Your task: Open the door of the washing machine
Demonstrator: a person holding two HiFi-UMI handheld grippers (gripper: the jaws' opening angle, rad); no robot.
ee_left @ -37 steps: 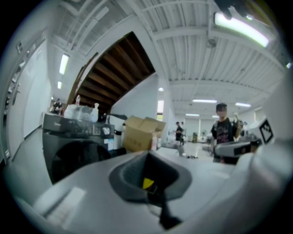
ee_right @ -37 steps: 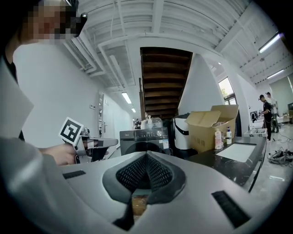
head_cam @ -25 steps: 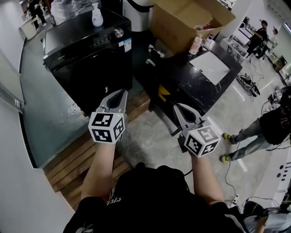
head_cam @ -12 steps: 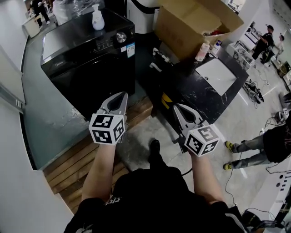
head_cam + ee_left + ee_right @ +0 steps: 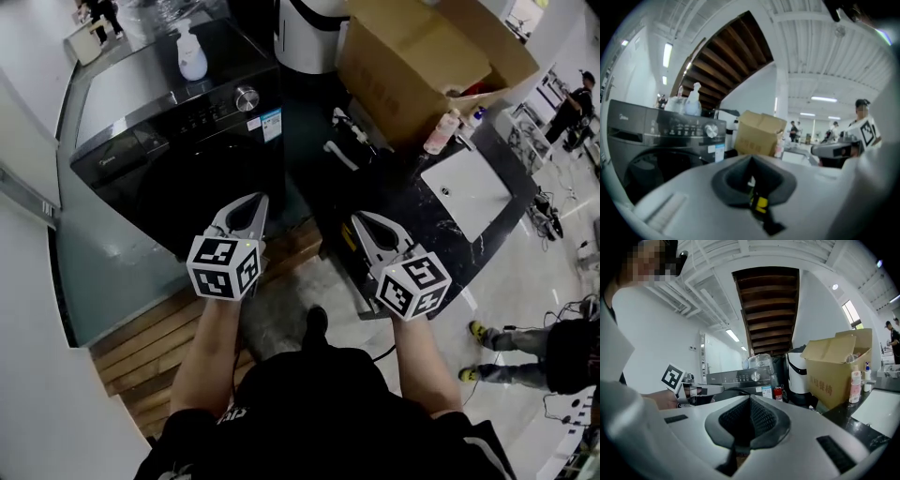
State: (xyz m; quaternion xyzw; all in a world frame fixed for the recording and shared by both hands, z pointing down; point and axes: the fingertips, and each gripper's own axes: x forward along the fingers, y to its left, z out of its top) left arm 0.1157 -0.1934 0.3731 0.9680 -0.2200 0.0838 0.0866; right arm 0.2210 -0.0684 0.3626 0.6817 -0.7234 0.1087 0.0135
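Observation:
The black washing machine (image 5: 178, 141) stands ahead and to the left, with a silver dial (image 5: 247, 98) on its control panel and a dark front door (image 5: 202, 192) that is closed. Held level a short way in front of that door, my left gripper (image 5: 255, 200) is shut and empty. To its right my right gripper (image 5: 359, 218) is shut too, in front of the black counter. The left gripper view shows the shut left gripper (image 5: 751, 160), with the machine's round door (image 5: 649, 166) at lower left. From the right gripper (image 5: 750, 399) the washing machine (image 5: 740, 377) lies beyond the left gripper.
A white pump bottle (image 5: 192, 54) stands on the machine's top. To the right is a black marble counter (image 5: 403, 202) with a white board (image 5: 466, 187), and behind it a large cardboard box (image 5: 422, 61). A wooden step (image 5: 155, 342) runs below the machine. People stand at far right.
Both shut grippers and the person have moved forward toward the washing machine, which now looms larger and nearer. A foot shows on the floor below.

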